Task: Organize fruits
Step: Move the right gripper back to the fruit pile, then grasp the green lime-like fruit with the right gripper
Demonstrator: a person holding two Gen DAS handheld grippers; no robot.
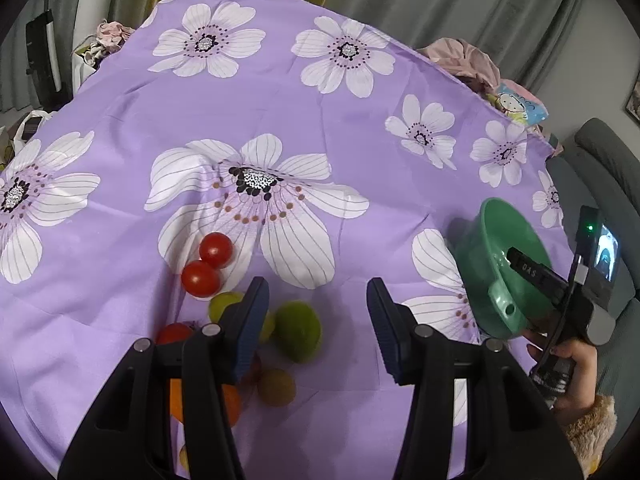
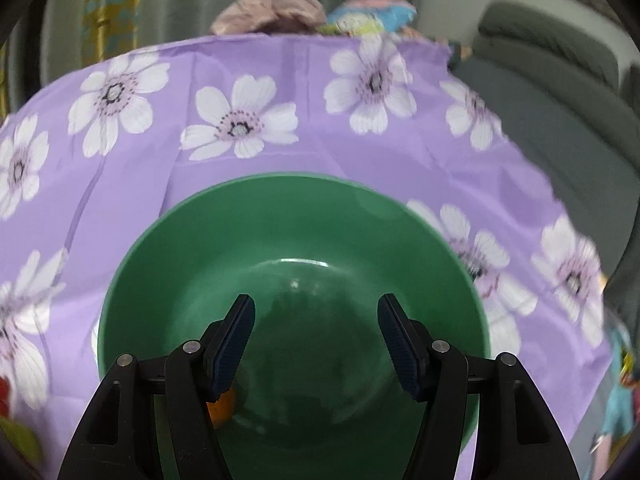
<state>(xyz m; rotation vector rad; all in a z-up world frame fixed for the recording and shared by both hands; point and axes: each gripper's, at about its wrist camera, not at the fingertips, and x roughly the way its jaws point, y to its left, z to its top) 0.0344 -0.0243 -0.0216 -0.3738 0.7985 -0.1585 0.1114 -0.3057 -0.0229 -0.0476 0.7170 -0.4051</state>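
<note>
Loose fruit lies on the purple flowered cloth [image 1: 320,120]: two red tomatoes [image 1: 215,249], a large green fruit [image 1: 298,331], a brown round fruit [image 1: 276,387], a yellow-green fruit [image 1: 224,305] and an orange [image 1: 232,402] partly behind my left finger. My left gripper [image 1: 318,304] is open just above the pile. My right gripper [image 2: 316,336] is open with its fingers [image 2: 236,336] reaching into the green bowl [image 2: 280,220]. In the left wrist view the bowl [image 1: 504,248] is tilted on that gripper. An orange fruit [image 2: 222,408] shows behind the right gripper's left finger.
The table's far edge has pink cloth [image 1: 464,56] and a cartoon bag [image 1: 516,104] beyond it. A grey sofa [image 2: 560,100] stands to the right. Bags and clutter [image 1: 104,40] sit at the far left.
</note>
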